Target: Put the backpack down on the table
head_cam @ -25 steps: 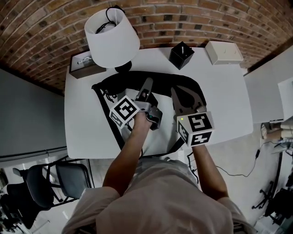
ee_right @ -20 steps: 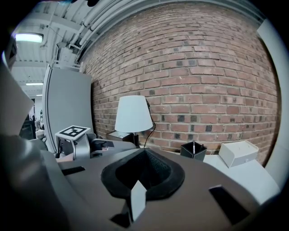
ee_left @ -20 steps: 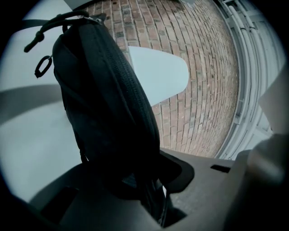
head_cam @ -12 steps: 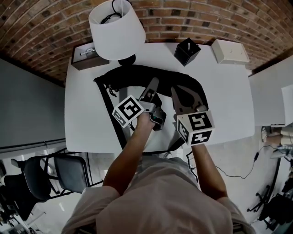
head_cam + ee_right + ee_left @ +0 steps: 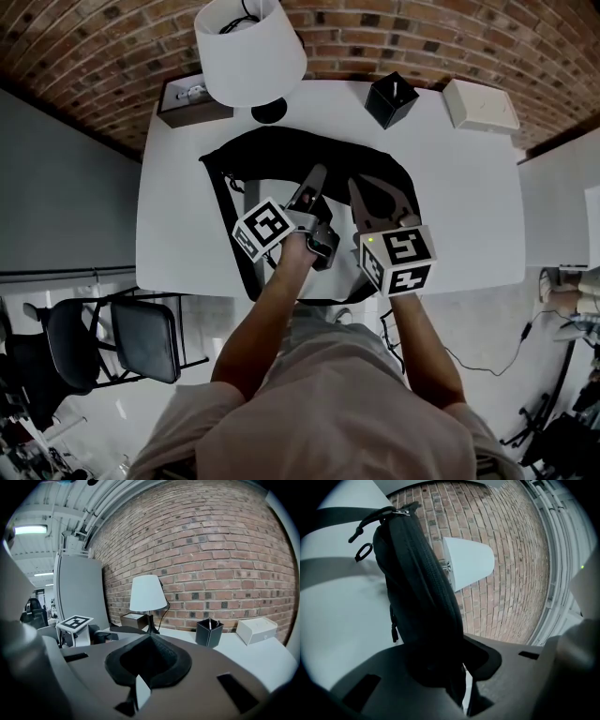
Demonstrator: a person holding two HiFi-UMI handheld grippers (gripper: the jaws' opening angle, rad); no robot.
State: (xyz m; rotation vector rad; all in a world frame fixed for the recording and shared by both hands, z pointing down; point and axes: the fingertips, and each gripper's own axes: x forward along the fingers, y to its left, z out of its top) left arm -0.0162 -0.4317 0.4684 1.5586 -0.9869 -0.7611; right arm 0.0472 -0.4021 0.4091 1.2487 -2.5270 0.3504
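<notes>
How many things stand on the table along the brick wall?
4: dark box far left, white lamp beside it, black pen holder, white box right. Its shade may hide more.

No readable text, brand or number anywhere. Only coded black-and-white squares: left cube [image 5: 270,228] behind the left gripper [image 5: 314,176], right cube [image 5: 400,260] behind the right gripper [image 5: 378,192].

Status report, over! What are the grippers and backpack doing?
Left gripper shut on backpack. Right gripper shut, above it. Backpack at table middle. Lamp close behind, not blocking.
</notes>
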